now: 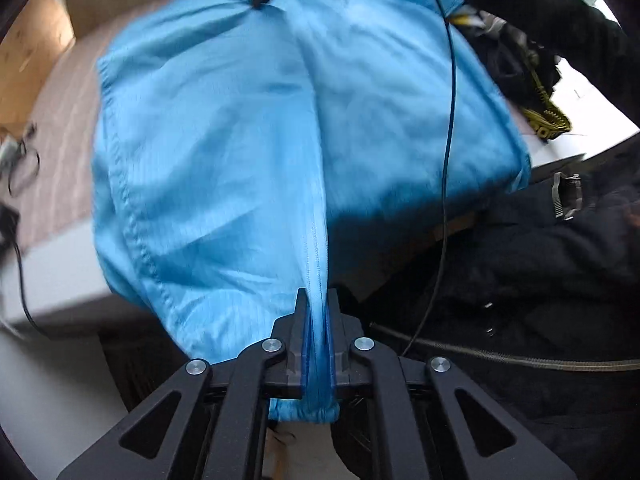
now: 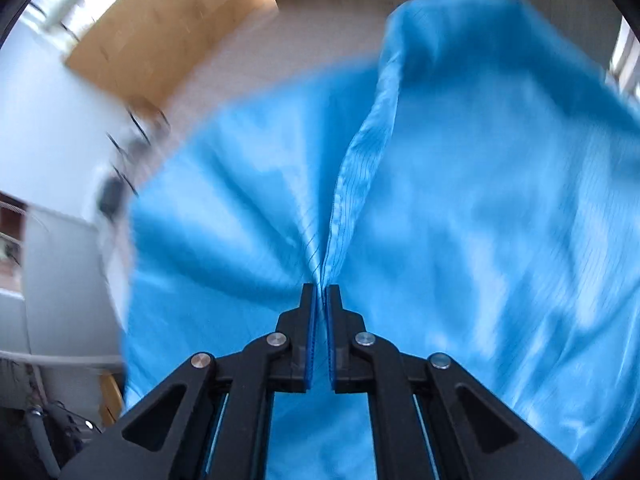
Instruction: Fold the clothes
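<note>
A: Left wrist view: I'm pinching the shirt (image 1: pixel 248 128) with the left gripper (image 1: pixel 319 300), jaws nearly closed on a bunched edge.

B: And the right?

A: The right gripper (image 2: pixel 321 294) is clamping a hem likewise. I'm holding the shirt up above the bed (image 1: pixel 60 128), probably so it spreads flat for folding.

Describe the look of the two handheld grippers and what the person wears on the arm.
Both the left gripper and right gripper are matte black linkage frames with silver round rivets and triangular cut-outs; their fingers carry ribbed blue pads. A thin black cable hangs nearby. The sleeve is black.
</note>
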Action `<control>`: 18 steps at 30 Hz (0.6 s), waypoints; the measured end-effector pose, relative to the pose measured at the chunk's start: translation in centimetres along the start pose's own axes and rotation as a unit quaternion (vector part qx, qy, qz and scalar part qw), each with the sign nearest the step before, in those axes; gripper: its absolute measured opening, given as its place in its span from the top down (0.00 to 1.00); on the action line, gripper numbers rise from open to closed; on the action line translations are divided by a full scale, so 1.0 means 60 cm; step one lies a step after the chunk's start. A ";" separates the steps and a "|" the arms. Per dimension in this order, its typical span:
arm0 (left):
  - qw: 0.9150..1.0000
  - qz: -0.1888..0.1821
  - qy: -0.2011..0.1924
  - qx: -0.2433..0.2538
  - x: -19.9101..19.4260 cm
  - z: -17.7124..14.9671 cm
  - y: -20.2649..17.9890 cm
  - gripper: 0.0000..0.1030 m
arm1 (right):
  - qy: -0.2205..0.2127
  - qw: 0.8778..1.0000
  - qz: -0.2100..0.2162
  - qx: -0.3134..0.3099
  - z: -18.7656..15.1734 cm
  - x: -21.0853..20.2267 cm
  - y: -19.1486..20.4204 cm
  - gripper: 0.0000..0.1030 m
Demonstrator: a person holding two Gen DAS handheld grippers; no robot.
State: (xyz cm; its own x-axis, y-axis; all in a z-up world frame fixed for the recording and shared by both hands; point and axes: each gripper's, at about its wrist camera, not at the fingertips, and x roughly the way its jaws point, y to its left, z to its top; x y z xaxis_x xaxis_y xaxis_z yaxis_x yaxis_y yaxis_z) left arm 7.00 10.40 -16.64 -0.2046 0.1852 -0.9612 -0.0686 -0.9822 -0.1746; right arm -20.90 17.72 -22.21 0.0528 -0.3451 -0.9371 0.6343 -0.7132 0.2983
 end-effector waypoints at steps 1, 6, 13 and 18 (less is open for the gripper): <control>1.000 -0.004 0.001 -0.010 -0.001 -0.005 0.003 0.92 | 0.008 1.000 -0.009 -0.005 -0.005 0.008 0.000 0.92; 0.999 0.010 -0.007 -0.046 -0.026 -0.021 0.039 0.79 | -0.012 1.000 -0.004 -0.024 0.000 -0.036 -0.001 0.75; 0.989 0.060 -0.042 -0.130 -0.027 -0.018 0.165 0.77 | -0.072 0.997 -0.029 -0.012 0.039 -0.078 -0.014 0.69; 0.980 0.027 -0.077 -0.180 -0.017 -0.029 0.216 0.77 | -0.051 0.995 -0.060 -0.062 0.053 -0.017 0.050 0.69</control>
State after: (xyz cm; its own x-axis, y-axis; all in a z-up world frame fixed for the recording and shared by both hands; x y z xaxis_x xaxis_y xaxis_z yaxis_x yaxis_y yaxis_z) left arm 8.00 -2.58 -18.28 -0.3448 0.1074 -0.9325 0.2902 -0.9325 -0.2147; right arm -21.48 14.00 -19.76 -0.1031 -0.3269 -0.9394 0.7223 -0.6739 0.1552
